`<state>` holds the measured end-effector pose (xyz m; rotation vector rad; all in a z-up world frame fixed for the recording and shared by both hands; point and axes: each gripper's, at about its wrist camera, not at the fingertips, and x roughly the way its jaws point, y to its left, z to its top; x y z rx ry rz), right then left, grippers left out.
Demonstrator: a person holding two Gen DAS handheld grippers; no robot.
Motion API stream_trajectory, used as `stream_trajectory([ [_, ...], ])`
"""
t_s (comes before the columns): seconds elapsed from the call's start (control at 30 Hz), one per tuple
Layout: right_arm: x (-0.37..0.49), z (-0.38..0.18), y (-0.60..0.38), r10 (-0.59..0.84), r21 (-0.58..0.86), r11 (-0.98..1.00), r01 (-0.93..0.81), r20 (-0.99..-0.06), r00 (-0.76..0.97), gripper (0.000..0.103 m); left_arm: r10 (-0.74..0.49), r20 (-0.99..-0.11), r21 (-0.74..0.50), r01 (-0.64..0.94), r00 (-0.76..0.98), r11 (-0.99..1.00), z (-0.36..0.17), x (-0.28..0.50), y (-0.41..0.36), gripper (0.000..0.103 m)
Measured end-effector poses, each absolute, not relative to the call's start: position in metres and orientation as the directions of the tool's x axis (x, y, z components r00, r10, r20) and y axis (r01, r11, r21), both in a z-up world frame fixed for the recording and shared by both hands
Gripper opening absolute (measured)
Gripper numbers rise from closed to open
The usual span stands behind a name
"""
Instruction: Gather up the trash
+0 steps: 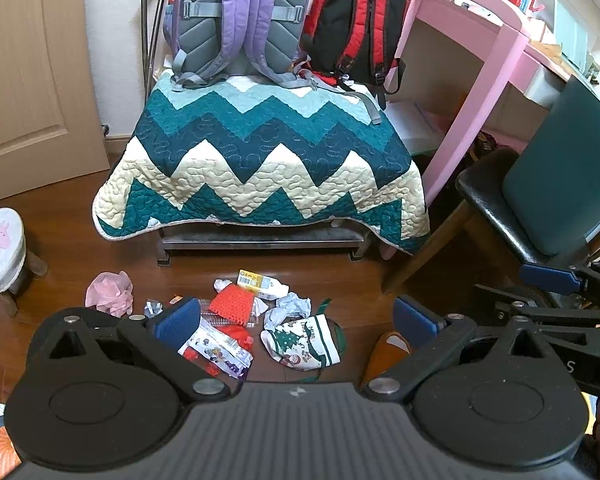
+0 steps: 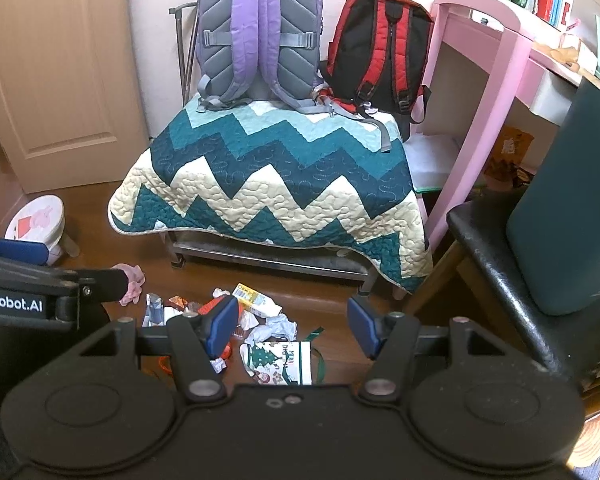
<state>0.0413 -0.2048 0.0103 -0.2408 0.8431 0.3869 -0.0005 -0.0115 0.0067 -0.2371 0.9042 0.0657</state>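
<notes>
I see both grippers hovering over the floor, jaws spread wide, nothing held — left gripper, right gripper. Trash pile lies on the wood floor just in front of the quilt-covered bench: crumpled paper, pink tissue, Christmas bag, small carton.

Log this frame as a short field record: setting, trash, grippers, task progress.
setting: bedroom floor in front of a bench under a zigzag quilt, two backpacks on top
trash: pile on the wooden floor, including pink crumpled paper, white crumpled paper, red mesh piece, Christmas-print bag
left gripper: open, empty, above the pile
right gripper: open, empty, above the pile
progress: nothing picked up yet
</notes>
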Motion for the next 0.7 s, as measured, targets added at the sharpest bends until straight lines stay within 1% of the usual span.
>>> stream_trajectory([
  [0.7, 0.0392, 0.0063, -0.2056, 0.237, -0.055, 0.904, -0.423, -0.761, 0.605, 0.060, -0.043, -0.786, -0.176, -0.156, 0.617, 0.972, 0.0057, -0.0001, -0.0130, 0.103],
])
